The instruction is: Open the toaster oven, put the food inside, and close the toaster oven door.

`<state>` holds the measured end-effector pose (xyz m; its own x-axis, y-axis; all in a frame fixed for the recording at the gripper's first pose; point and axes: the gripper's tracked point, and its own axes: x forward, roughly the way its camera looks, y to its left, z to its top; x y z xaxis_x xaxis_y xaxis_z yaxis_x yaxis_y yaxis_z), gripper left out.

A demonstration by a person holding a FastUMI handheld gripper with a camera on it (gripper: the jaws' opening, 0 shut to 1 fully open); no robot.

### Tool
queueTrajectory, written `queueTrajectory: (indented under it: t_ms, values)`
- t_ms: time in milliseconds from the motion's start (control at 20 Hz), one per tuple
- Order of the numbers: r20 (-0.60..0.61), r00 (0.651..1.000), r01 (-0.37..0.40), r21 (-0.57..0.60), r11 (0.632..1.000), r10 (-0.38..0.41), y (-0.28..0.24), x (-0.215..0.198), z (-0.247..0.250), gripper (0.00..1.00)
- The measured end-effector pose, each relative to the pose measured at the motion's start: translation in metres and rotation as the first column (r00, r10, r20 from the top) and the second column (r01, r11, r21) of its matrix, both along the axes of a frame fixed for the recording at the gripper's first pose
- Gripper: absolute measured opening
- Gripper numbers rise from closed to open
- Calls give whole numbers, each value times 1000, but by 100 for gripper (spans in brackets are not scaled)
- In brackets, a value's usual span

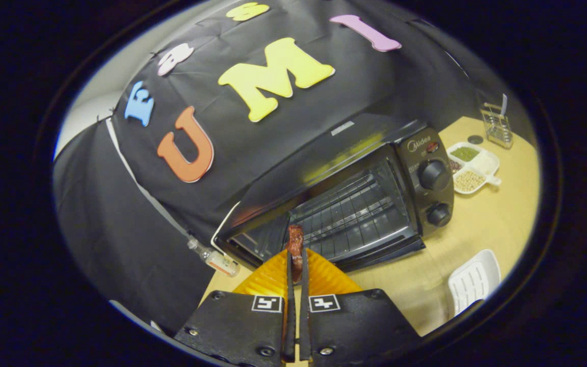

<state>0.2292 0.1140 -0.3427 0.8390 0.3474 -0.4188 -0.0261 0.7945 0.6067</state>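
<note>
- Reddish-brown and glossy, the food (pixel 295 243) stood pinched upright in the gripper (pixel 296 267), whose two fingers were drawn close together and pressed on it from both sides; it poked up past the tips.
- Just ahead of the tips sat the toaster oven (pixel 354 204) on the tabletop (pixel 477 229), its door (pixel 375 252) already dropped down and its wire rack (pixel 347 214) showing inside.
- To my eye the step in hand was the carry: door open, food held, nothing yet on the rack.
- It wanted a level, straight advance over the lowered door so the food cleared the door's front edge and the upper lip of the opening.
- I would have kept the squeeze steady; the piece looked thin and held by a narrow strip, so a loosened hold could have tipped it out onto the door.
- Best to set it down well onto the rack bars before parting the fingers, so closing would not catch it.
- A small bottle (pixel 216 259) lay beside the oven's near corner, and a white ribbed dish (pixel 474 285) and a divided tray (pixel 473 167) of grains sat on the knob side; none blocked the path, but a wide swing could have knocked them.
- Backing straight out would have left room to come under the door and lift it shut.
</note>
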Motion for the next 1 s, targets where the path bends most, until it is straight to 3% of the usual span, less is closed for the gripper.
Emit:
queueTrajectory:
  t_ms: [200, 400, 600, 750, 1000]
  values:
    - [12, 997, 71, 95, 993, -72, -4, 43, -19, 6]
    - [62, 991, 112, 86, 990, -118, -10, 65, -31, 8]
    - [55, 986, 164, -72, 984, -160, -28, 66, -41, 17]
    - [88, 982, 185, -205, 961, -170, -39, 58, -34, 29]
    - [209, 970, 207, -419, 884, -128, -41, 24, 8, 41]
